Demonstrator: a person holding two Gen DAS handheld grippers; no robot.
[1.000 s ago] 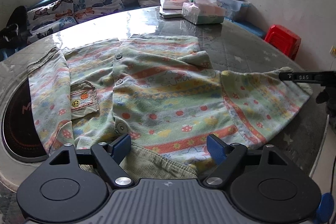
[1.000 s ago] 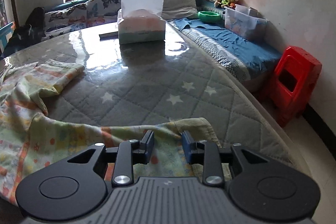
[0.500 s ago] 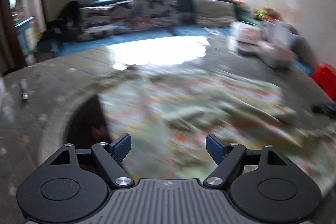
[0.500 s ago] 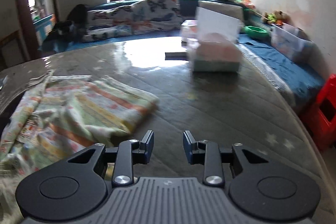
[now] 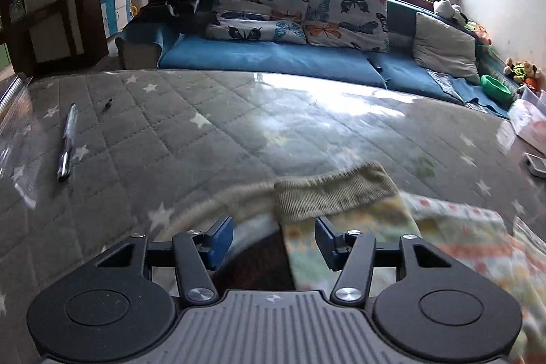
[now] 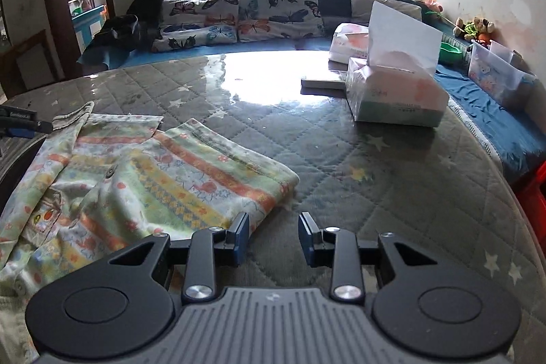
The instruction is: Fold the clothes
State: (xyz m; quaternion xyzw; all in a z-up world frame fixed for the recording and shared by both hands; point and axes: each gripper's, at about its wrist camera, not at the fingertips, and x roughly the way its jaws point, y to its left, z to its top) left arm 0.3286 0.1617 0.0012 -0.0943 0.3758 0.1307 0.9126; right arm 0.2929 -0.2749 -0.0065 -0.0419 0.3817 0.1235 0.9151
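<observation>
The left gripper [image 5: 273, 239] has its jaws part-open and closing; the sleeve [image 5: 344, 214] lies between them w/ its ribbed cuff [image 5: 332, 193] just ahead, but the pads aren't pressing on cloth yet. Under it is the dark round inset [image 5: 254, 265] in the table [image 5: 211, 132], w/ the sleeve draped across its edge. Further out on the left side, a pen [image 5: 66, 147] lies well apart from the garment.

The right gripper [image 6: 273, 236] has its jaws at a narrow gap, nothing between them, only bare quilted table cover below. Its left pad sits just beside the folded edge of the shirt [image 6: 143, 179] but isn't gripping it. Beyond, a tissue box [image 6: 396, 91] and a flat book-like item sit near the far right of the table, well clear of the shirt. The other gripper's tip [image 6: 24, 121] shows at the far left edge, near the collar.

Progress, as a judgement: the shirt lies button-side up on the table's left half, w/ the right-hand side already turned in, giving a clean doubled edge by the right gripper. The left sleeve still sticks out, not yet folded in. So approx. one side fold done; left are the left sleeve/side fold, then prob. a crosswise fold bottom-to-top. Next move looks like pinching the cuff and carrying it over the body.
</observation>
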